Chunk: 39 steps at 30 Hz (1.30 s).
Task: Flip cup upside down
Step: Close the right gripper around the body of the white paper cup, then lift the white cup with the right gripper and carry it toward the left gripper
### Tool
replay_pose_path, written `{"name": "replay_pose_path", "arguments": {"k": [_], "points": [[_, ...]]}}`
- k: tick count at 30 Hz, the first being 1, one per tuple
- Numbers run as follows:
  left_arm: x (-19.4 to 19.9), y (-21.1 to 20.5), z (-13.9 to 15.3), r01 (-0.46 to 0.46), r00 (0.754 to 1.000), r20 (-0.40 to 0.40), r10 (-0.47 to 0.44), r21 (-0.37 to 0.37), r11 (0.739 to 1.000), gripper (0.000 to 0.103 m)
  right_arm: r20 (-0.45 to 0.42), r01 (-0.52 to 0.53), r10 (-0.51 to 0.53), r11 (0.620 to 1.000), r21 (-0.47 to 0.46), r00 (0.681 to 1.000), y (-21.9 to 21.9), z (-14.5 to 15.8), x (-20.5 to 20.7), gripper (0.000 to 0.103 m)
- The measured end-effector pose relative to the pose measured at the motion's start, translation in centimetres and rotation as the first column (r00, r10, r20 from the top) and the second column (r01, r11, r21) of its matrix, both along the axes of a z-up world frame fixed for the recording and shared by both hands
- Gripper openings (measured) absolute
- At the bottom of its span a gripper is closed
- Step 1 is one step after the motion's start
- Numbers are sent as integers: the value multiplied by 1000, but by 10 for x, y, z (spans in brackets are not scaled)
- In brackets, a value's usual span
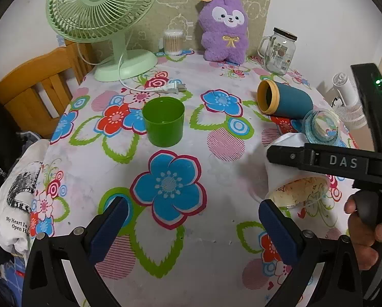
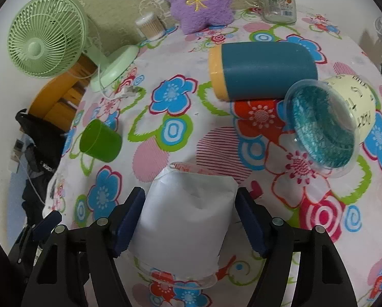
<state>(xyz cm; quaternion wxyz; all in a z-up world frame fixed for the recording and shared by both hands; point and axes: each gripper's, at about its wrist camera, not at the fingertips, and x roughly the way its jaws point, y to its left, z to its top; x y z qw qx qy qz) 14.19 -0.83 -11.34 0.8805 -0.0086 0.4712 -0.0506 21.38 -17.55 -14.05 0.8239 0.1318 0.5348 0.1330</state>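
Note:
A clear plastic cup with a white paper sleeve (image 2: 188, 217) sits between the fingers of my right gripper (image 2: 191, 220), tilted with its mouth toward the camera; the pads touch its sides. In the left wrist view the same cup (image 1: 290, 176) hangs at the right in the right gripper (image 1: 288, 157), mouth down and toward me, just above the cloth. My left gripper (image 1: 196, 220) is open and empty above a blue flower near the table's front. A green cup (image 1: 164, 121) stands upright mid-table.
A teal and yellow cup (image 2: 262, 70) lies on its side. A clear cup with a cream sleeve (image 2: 326, 125) lies beside it. A green fan (image 1: 101, 7), purple plush (image 1: 225, 29), glass jar (image 1: 279, 51) and cotton swab box (image 1: 173, 41) stand at the back. A wooden chair (image 1: 34, 87) is left.

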Motion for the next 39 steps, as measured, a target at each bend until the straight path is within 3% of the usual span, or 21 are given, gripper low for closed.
{"name": "replay_pose_path", "arguments": {"k": [3, 18, 30, 39], "points": [[-6, 2, 4, -11, 1000, 8, 11, -3, 1000, 103, 5, -32, 32, 999, 11, 999, 4, 2, -4, 66], [-69, 32, 32, -77, 995, 56, 83, -101, 992, 103, 90, -173, 171, 985, 23, 981, 22, 43, -75, 66], [-124, 38, 19, -127, 991, 20, 131, -137, 982, 103, -5, -224, 224, 975, 2, 975, 30, 5, -131, 67], [-137, 32, 24, -141, 989, 32, 147, -140, 980, 103, -10, -272, 272, 961, -46, 962, 40, 4, -147, 80]]}}
